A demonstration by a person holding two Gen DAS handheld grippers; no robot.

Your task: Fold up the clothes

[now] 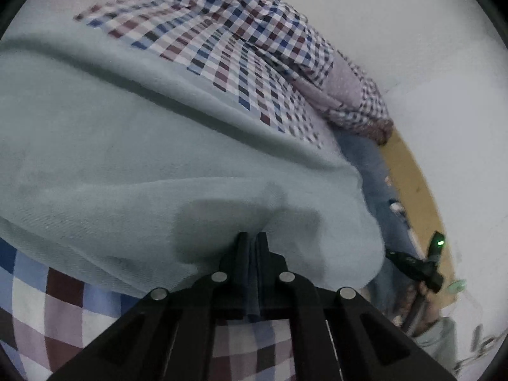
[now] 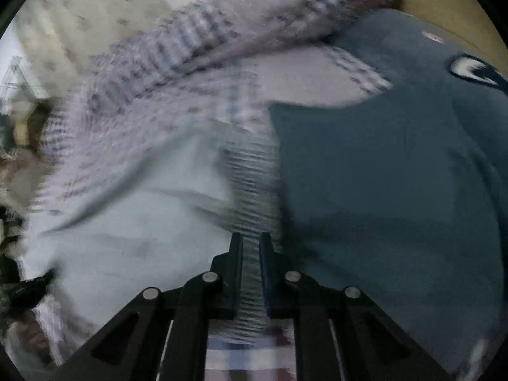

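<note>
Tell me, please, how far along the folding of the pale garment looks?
Early. Nothing looks folded yet. The left hand-held gripper is shut on the pale green garment; the right hand-held gripper straddles its ribbed edge. The checked shirt and blue garment remain unfolded.

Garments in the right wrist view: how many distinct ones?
3: checked shirt top left, pale blue garment lower left, dark blue garment right. More may be hidden underneath.
</note>
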